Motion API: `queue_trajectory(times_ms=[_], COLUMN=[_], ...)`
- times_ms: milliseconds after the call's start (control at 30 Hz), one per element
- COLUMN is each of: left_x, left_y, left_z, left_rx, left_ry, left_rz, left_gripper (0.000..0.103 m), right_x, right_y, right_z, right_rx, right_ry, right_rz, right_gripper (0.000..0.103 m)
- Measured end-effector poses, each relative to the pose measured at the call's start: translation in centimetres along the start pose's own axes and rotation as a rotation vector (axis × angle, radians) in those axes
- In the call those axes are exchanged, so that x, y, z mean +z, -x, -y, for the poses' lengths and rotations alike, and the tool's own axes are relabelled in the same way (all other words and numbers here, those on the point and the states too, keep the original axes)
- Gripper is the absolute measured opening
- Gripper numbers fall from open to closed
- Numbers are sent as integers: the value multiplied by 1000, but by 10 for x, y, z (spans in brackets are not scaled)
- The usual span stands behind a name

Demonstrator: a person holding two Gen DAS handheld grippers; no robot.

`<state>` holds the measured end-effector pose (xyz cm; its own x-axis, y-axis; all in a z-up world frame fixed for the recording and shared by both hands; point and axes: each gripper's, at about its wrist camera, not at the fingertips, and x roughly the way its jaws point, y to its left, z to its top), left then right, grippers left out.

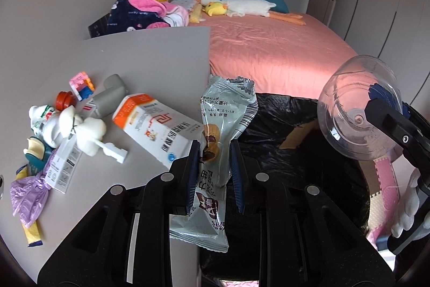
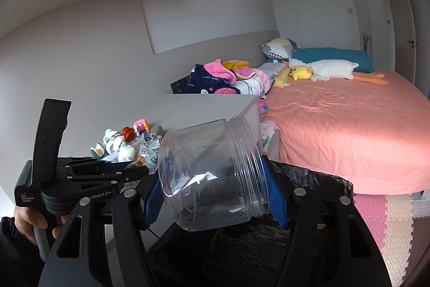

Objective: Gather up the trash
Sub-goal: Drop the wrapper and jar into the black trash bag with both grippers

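1. Bedroom walls, pale grey, enclose a bed [image 1: 268, 50] with a pink sheet, soft toys and folded clothes at its far end.
2. Beside the bed, a grey surface [image 1: 150, 58] carries clutter: a white and orange carton [image 1: 158, 128], a red cap [image 1: 64, 99], a white toy figure [image 1: 88, 133], a purple plastic bag [image 1: 29, 195] and a small white box [image 1: 63, 168].
3. Just past the surface edge, a bin lined with a black bag [image 1: 295, 152] stands open; cardboard shows inside.
4. The left tool [image 1: 215, 160] is clamped on a silver snack wrapper [image 1: 215, 131], held over the bin's near edge.
5. The right tool [image 2: 215, 195] grips a clear plastic jar [image 2: 212, 174], empty, tilted on its side above the black bag.
6. A hand [image 2: 29, 222] holds the left tool's handle.
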<state>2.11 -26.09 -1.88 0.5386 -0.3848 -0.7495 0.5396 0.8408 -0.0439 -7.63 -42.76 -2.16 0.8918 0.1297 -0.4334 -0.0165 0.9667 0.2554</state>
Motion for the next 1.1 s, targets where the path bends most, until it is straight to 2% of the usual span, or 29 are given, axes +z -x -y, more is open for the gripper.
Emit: queue_trajectory(times_ms=[67,100,133,167,200,300,367,667,1100], left_x=[-2,-3,-5,-7,-9,-14,-15,-16,-23], left_y=[-7,-11,-16,-21,-24,-26,-27,-15,-2], left_z=[8,12,16,21,25,35,35,10,-42], left_rx=[-36,-65,-93,-96,-72,-22,-16,21,90], left_ry=[-7,-12,-19,-23,-30,-84,-89,-33,67], left_rz=[-27,-54,-92,-122,-128,-115,-117,-94,-77], left_gripper=[25,30,39,78,96,97,97,97,97], right_x=[0,0,-1,-1,-4,-6,-5,-7,-7], right_y=[-2,-4,-5,-6,-3,1,2,-8,-37], right_z=[7,11,15,20,23,33,38,27,-14], right_rx=[-23,-31,-41,-70,-98,-128,-132,-106,-28], right_ry=[-17,-29,-43,-64,-77,-109,-124,-100,-17], right_rz=[-20,-39,-61,-75,-67,-53,-48,-64,-101], right_gripper=[66,67,75,82,88,89,89,89,89])
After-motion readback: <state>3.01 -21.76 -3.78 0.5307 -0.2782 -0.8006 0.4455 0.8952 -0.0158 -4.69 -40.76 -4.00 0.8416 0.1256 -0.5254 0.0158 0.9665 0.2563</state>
